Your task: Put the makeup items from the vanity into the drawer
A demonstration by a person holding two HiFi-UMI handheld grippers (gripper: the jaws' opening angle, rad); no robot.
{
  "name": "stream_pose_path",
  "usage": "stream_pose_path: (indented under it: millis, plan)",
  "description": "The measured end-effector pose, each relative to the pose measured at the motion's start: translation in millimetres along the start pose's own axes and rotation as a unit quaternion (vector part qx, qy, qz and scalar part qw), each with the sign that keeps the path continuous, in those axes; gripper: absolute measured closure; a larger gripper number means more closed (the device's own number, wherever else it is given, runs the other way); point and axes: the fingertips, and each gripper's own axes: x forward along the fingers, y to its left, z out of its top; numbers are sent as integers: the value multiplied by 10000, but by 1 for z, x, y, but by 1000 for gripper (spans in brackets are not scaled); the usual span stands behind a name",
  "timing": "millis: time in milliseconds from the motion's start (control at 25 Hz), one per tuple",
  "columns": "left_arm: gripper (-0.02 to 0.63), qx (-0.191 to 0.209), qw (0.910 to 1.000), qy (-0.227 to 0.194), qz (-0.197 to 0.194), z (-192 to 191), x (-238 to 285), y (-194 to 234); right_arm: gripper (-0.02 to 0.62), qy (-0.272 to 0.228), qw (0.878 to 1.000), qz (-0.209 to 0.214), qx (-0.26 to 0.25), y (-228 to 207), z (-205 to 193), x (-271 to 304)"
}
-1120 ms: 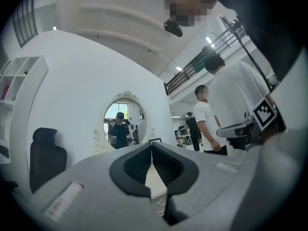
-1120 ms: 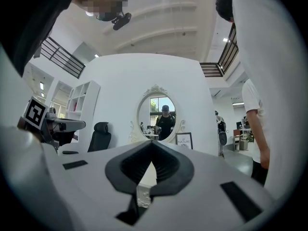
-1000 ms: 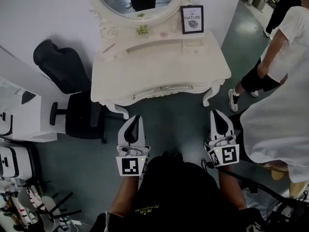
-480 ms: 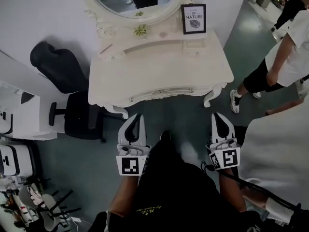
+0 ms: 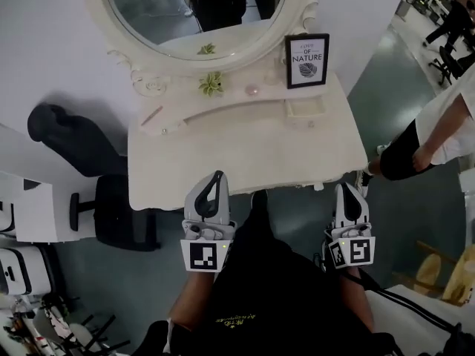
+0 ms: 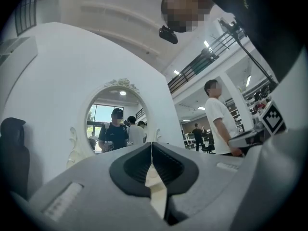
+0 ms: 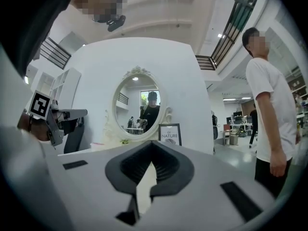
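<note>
Nothing's getting put away yet, guys: left gripper (image 5: 215,178) and right gripper (image 5: 349,191) are both hanging clamped shut and empty at the frame's bottom. The pink stick (image 5: 152,115) and little pink thing (image 5: 252,90) are sitting on the vanity (image 5: 245,150), upper middle.

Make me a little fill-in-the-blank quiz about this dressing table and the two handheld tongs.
1. The framed sign beside the mirror reads "OF ____".
2. The left tongs and the right tongs are both ____ and hold nothing.
3. The small plant on the vanity has ____ leaves.

Missing words: NATURE; shut; green.
</note>
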Motion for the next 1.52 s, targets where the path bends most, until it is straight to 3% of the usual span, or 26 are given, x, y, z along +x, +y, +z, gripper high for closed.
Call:
stream_pose_path:
  millis: [360,520,720,920,960,1080,1160,1400,1520]
  plan:
    - [583,36,9994,-158,-321,8,135,67,594,47,9999,-102,79,-12,25,147]
    - [583,140,9988,-31,-475,-9,175,74,594,153,9997,-186,57,-16,23,174]
    - [583,-205,9972,464,-557,-49,213,72,594,355,9992,-167,-36,-28,20,189]
    - [581,-499,9962,415,-583,-49,225,67,594,439,9988,-174,-89,-39,18,199]
    - [560,-539,9962,343,-590,-47,226,67,594,439,9989,-151,-101,-39,18,200]
    - [353,-550,9963,117,-648,-39,226,64,594,432,9990,-123,-85,-41,17,202]
    - [284,-513,9963,61,-680,-36,224,62,594,418,9991,-111,-46,-41,17,203]
    - [209,-433,9967,257,-640,-45,225,59,594,332,9994,-2,-7,-37,18,205]
    - [199,-419,9947,626,-700,-68,234,56,594,384,9993,-21,14,-40,16,200]
